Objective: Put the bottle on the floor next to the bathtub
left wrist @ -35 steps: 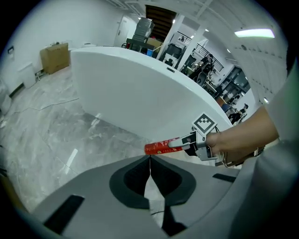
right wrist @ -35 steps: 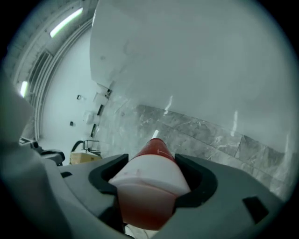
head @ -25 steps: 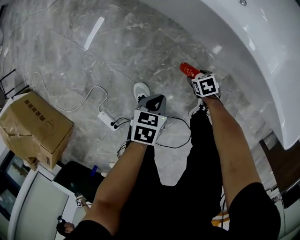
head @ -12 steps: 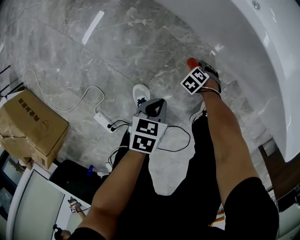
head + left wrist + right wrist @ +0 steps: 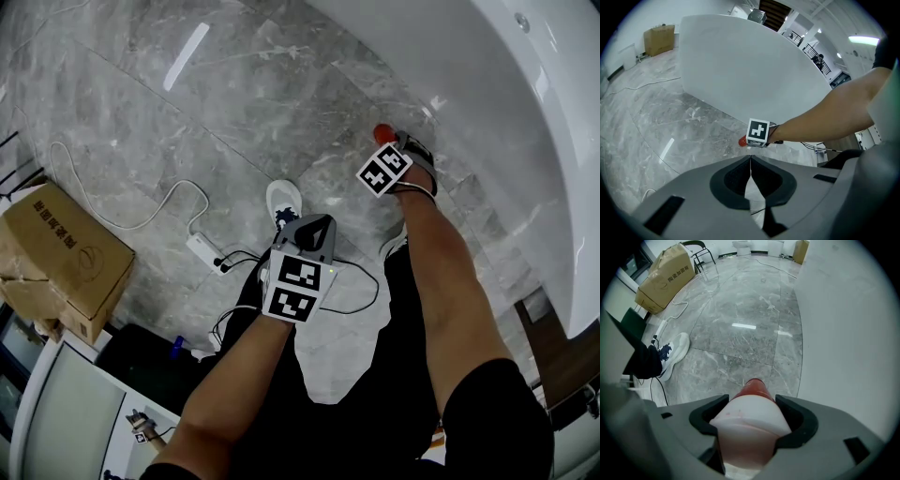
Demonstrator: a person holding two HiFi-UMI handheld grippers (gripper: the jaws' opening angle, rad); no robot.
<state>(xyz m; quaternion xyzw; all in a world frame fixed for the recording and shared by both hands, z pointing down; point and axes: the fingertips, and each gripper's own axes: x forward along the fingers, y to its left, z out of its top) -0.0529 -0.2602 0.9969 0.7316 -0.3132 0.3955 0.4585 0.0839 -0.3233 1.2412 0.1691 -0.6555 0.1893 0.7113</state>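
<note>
A pale bottle [image 5: 749, 427] with a red cap [image 5: 753, 387] sits between the jaws of my right gripper [image 5: 751, 414], which is shut on it. In the head view only the red cap [image 5: 382, 133] shows past my right gripper [image 5: 388, 150], low over the grey marble floor close to the white bathtub [image 5: 487, 103]. The tub wall [image 5: 848, 333] fills the right of the right gripper view. My left gripper [image 5: 311, 231] hangs mid-frame over the floor, jaws shut together with nothing held. The left gripper view shows the red cap [image 5: 742, 141] beside the right gripper's marker cube [image 5: 758, 132].
A cardboard box [image 5: 56, 253] stands at the left, with a white power strip [image 5: 202, 247] and its cable on the floor. The person's white shoe [image 5: 283, 202] and black-clad legs lie below the grippers. A dark wooden piece [image 5: 553, 347] sits at the tub's right end.
My right gripper has carried the bottle a little farther toward the tub and tilted, so its marker cube now hides most of the bottle. The left gripper has barely shifted.
</note>
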